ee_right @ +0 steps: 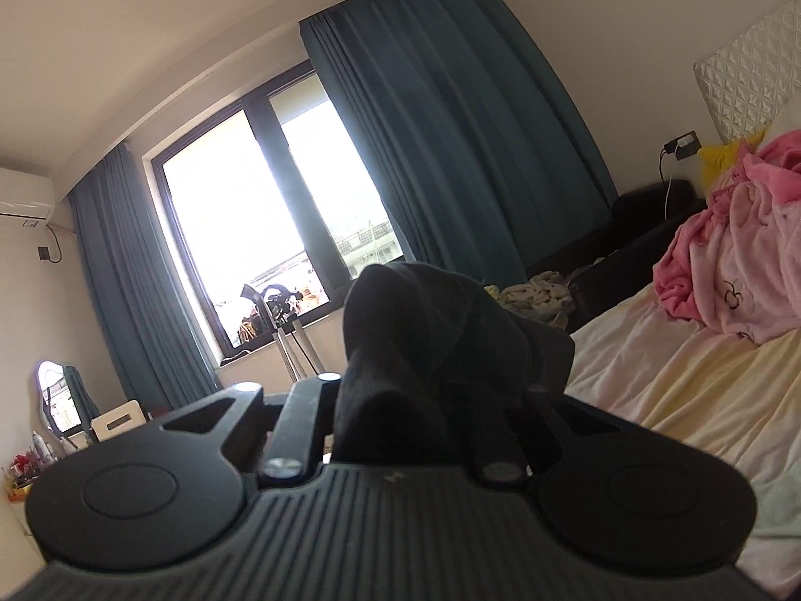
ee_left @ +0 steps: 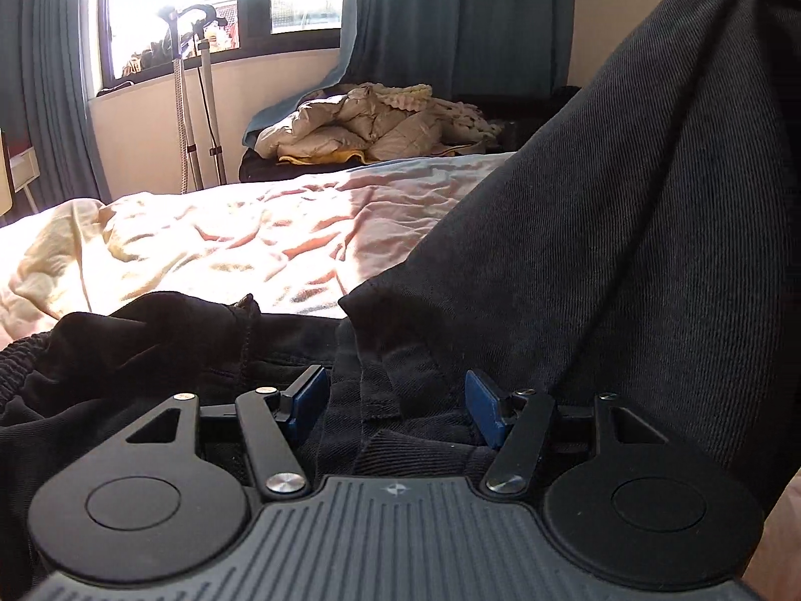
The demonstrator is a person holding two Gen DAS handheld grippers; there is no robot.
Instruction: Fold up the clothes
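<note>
Two grippers work one dark garment [ee_left: 626, 250] on the bed [ee_left: 225, 240]. Nearest the lens in the left wrist view, the left gripper [ee_left: 395, 408] has its blue-padded fingers [ee_left: 308, 403] standing well apart, hovering over a seamed edge of the cloth that lies bunched on the near side of the bed; the pads do not press it, so nothing is held on this side. From that edge the garment rises up and to the right as a taut sheet, toward a dark bit of hardware at the top corner, seemingly the other gripper. In the right wrist view, the right gripper [ee_right: 430, 400] is nearly closed on a bunched end of the same fabric, which spills over and hides its fingers, lifted clear of the bed. Beyond the garment lie the sunlit bed sheet, then a heap of pale quilted bedding [ee_left: 370, 120] past the bed's far edge, and the curtained window [ee_left: 225, 0] behind that.

My reading: the step is lifting and spreading the garment. Next, the left fingers should close on the seamed edge so both ends can be pulled straight.
</note>
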